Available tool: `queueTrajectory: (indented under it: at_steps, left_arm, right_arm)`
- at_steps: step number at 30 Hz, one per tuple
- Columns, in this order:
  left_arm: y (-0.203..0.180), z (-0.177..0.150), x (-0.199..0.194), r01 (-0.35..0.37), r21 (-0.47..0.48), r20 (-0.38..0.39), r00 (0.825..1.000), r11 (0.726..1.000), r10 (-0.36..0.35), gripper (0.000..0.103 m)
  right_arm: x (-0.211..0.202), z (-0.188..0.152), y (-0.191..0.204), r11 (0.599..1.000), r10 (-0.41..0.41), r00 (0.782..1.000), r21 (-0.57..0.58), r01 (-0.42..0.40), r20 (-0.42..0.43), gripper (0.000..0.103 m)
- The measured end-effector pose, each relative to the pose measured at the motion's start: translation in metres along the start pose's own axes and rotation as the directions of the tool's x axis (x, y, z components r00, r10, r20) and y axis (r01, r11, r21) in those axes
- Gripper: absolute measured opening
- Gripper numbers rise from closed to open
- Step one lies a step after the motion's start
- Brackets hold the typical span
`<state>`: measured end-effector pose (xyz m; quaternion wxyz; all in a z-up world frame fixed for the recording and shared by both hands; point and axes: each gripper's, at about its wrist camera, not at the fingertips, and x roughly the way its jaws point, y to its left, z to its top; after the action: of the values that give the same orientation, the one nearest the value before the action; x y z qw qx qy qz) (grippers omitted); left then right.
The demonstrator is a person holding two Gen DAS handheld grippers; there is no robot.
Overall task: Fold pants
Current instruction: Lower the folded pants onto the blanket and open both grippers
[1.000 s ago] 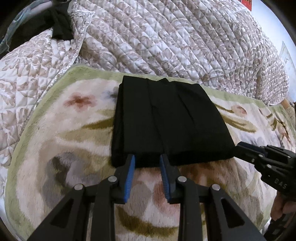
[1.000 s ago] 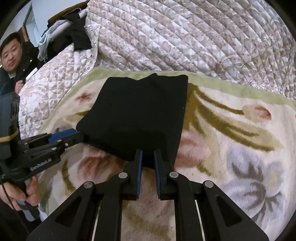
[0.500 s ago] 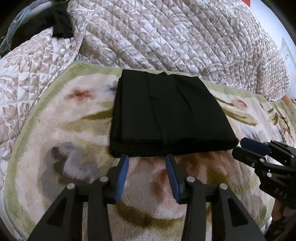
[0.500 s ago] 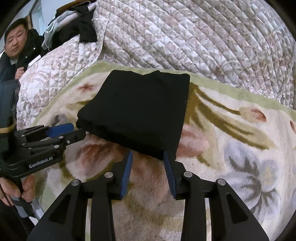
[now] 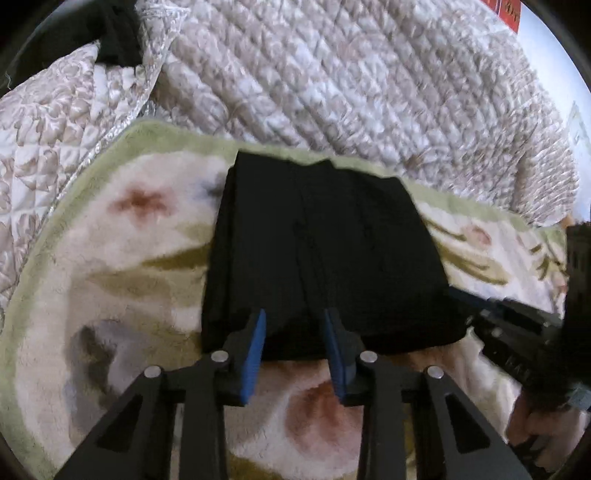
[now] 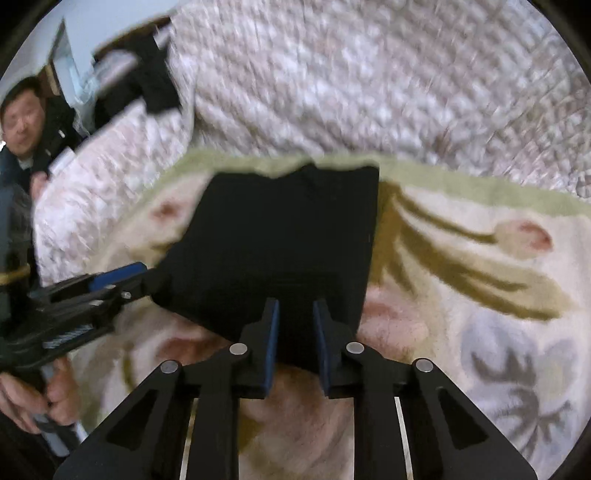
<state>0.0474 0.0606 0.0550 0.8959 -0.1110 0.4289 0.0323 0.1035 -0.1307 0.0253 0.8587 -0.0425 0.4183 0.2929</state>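
The black pants (image 5: 321, 251) lie folded into a thick rectangle on a flowered fleece blanket (image 5: 110, 258). My left gripper (image 5: 295, 325) is open, its blue-padded fingers reaching over the near edge of the fold. In the right wrist view the pants (image 6: 280, 236) fill the middle. My right gripper (image 6: 295, 314) is open with a narrower gap, its jaws on either side of the near right corner of the fold. The left gripper (image 6: 110, 284) shows at the left edge of that view, touching the fold's near left corner.
A quilted flowered bedspread (image 5: 351, 81) rises behind the blanket. Dark clothing (image 5: 114, 33) lies at the far left on the quilt. A seated person (image 6: 22, 122) watches from the far left. The right gripper's body (image 5: 517, 332) is at the right.
Both grippers pulled back and opened half a second ago; now both have pushed forward again onto the near edge of the fold, and the jaw gaps have narrowed.
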Motion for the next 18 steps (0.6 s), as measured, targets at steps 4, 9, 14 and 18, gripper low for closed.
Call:
queueTrajectory:
  at_steps: [4, 9, 14, 18]
  left_arm:
    - [-0.002, -0.003, -0.005, -0.019, 0.017, 0.015, 1.000, 1.000, 0.018, 0.033]
    - [-0.005, -0.012, -0.020, -0.044, 0.018, 0.028, 0.999, 0.999, 0.043, 0.033]
    - [-0.007, -0.032, -0.021, -0.036, 0.020, -0.003, 0.999, 0.999, 0.036, 0.033]
    - [-0.007, -0.051, -0.008, -0.030, 0.033, -0.056, 0.998, 0.999, 0.032, 0.038]
  right_arm:
    - [-0.009, 0.003, -0.010, 0.999, -0.036, 0.999, 0.039, 0.035, 0.018, 0.014]
    - [-0.025, -0.009, -0.001, 0.999, -0.027, 0.999, 0.031, 0.026, 0.021, 0.014]
    - [-0.037, -0.027, 0.006, 0.999, -0.032, 0.999, 0.012, 0.032, 0.004, 0.022]
    - [-0.034, -0.044, 0.009, 0.998, -0.056, 0.998, -0.002, 0.056, -0.029, 0.030]
